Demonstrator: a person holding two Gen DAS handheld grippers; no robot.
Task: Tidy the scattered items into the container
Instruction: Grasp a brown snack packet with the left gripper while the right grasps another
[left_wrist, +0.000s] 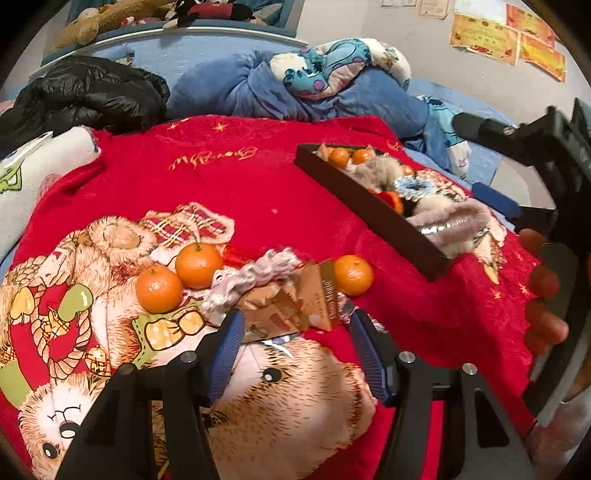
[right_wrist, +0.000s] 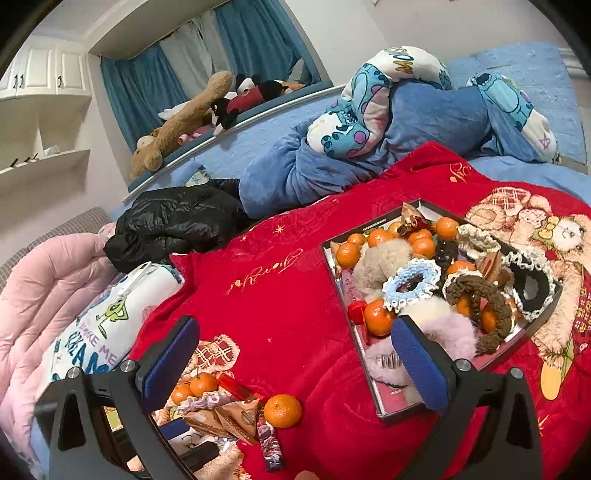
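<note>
The left hand-held gripper (left_wrist: 295, 328) stands part-open, its blue pads either side of a tan, printed snack packet (left_wrist: 295, 302) on the red blanket (left_wrist: 258, 177) without pressing it. Just beyond lie a pale lilac scrunchie (left_wrist: 251, 277) and three glossy tangerines: two (left_wrist: 177, 277) touching at left, one (left_wrist: 352, 275) right. The right hand-held gripper (right_wrist: 295, 354) is wide open and holds nothing. Farther off, the dark tray (right_wrist: 373, 376) brims with tangerines and scrunchies.

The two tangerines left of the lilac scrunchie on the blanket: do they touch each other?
Touching. In the left wrist view the lower tangerine and the upper tangerine overlap at their edges with no red blanket showing between them.
</note>
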